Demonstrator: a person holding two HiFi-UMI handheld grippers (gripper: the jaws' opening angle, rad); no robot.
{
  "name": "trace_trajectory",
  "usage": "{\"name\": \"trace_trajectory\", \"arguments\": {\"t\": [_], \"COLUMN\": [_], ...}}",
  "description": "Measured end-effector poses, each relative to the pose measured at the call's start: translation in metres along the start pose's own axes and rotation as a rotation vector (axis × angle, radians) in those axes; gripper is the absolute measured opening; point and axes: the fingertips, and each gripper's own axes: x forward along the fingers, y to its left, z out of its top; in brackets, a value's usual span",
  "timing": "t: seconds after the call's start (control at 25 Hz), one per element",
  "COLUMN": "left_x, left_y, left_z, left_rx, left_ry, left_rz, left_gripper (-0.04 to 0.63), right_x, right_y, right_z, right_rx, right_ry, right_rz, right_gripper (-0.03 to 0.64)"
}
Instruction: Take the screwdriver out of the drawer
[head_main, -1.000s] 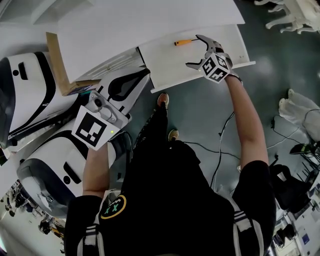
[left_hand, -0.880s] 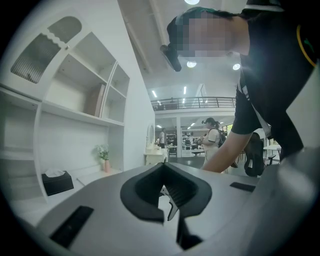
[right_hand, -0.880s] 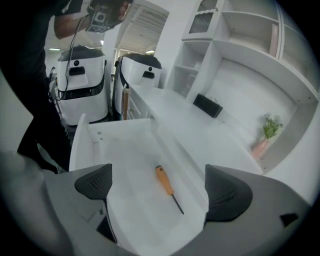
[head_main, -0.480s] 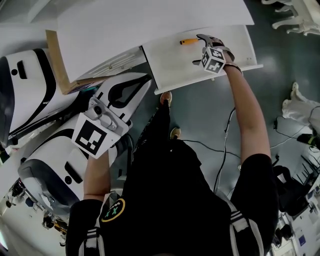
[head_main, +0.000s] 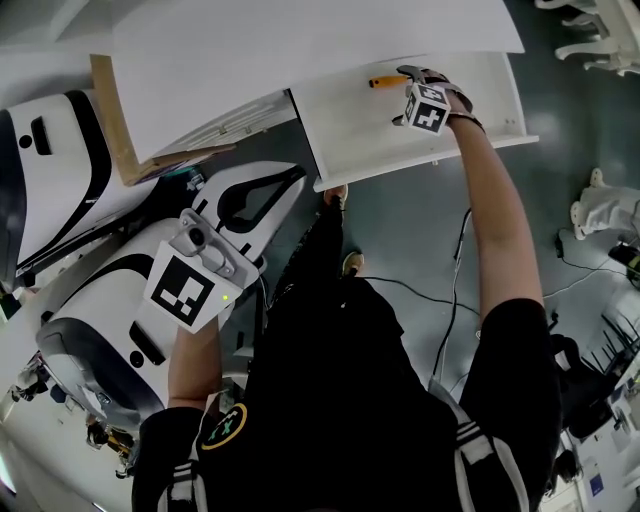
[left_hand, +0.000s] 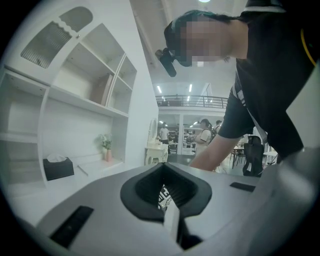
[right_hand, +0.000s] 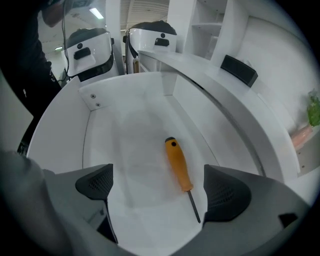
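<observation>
An orange-handled screwdriver lies flat on the floor of the pulled-out white drawer. My right gripper is inside the drawer, open, with the jaws on either side of the screwdriver and not touching the handle. The metal shaft points back toward the right finger. My left gripper hangs by the person's left side, away from the drawer. Its black pads meet at the tips with nothing held.
The white cabinet top overhangs the drawer's back. White-and-black machine shells and a brown board crowd the left. Cables trail over the grey floor. Shelves with a black tissue box show in the left gripper view.
My right gripper has moved deeper into the drawer, so its jaws now straddle the screwdriver. The left gripper has stayed at the person's side.
</observation>
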Motion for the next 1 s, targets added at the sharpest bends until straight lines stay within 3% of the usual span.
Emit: {"name": "trace_trajectory", "arguments": {"t": [0.8,1.0], "left_x": [0.005,0.011], "left_y": [0.012,0.011], "left_z": [-0.019,-0.02], "left_rx": [-0.025,-0.026], "left_ry": [0.041,0.043], "left_rz": [-0.002,-0.008], "left_gripper": [0.017,0.017], "right_x": [0.034,0.033], "right_y": [-0.01,-0.011], "right_z": [-0.009,-0.011], "right_rx": [0.09,0.109], "right_ry": [0.016,-0.001], "right_rz": [0.135,0.143], "right_gripper": [0.574,0.529]}}
